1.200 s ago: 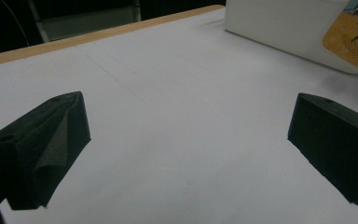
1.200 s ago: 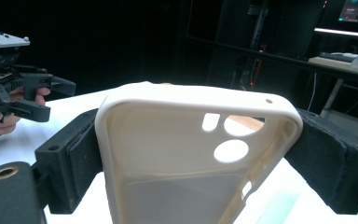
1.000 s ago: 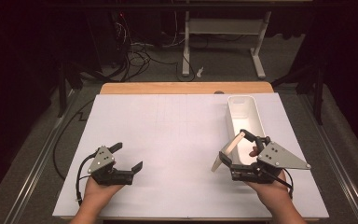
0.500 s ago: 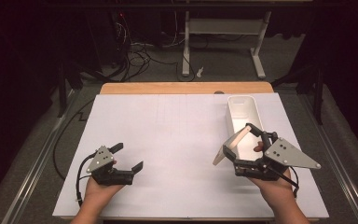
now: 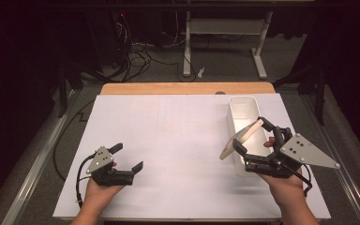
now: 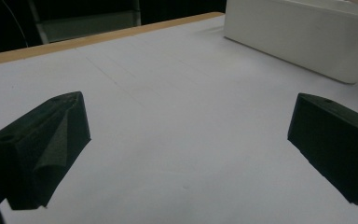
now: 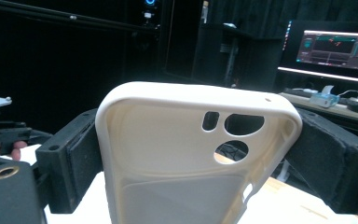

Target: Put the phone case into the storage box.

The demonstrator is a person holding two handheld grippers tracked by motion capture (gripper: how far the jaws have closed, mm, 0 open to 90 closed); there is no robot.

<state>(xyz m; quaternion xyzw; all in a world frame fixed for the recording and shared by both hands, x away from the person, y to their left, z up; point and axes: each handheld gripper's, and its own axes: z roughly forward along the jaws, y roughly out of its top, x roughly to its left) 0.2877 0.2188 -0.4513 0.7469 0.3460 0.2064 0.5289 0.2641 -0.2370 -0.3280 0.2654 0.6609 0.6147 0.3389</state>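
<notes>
A cream phone case (image 5: 228, 149) with camera cut-outs is held off the table, my right gripper (image 5: 248, 135) shut on its two long edges. In the right gripper view the case (image 7: 186, 154) stands upright with its hollow inside facing the camera, and my right gripper (image 7: 198, 154) presses black pads against both sides. It hangs over the near end of a long white bin (image 5: 243, 108). My left gripper (image 5: 129, 156) rests open on the white table sheet (image 5: 178, 136) at the near left. In the left gripper view my left gripper (image 6: 186, 144) has nothing between its jaws.
The white bin (image 6: 307, 37) lies lengthwise at the table's right side. A wooden strip (image 5: 187, 88) runs along the far table edge, with a desk frame and cables on the floor behind it. A lit monitor (image 7: 335, 46) stands off to one side.
My right gripper has risen and swung a little right toward the bin with the phone case in it. My left gripper has stayed put.
</notes>
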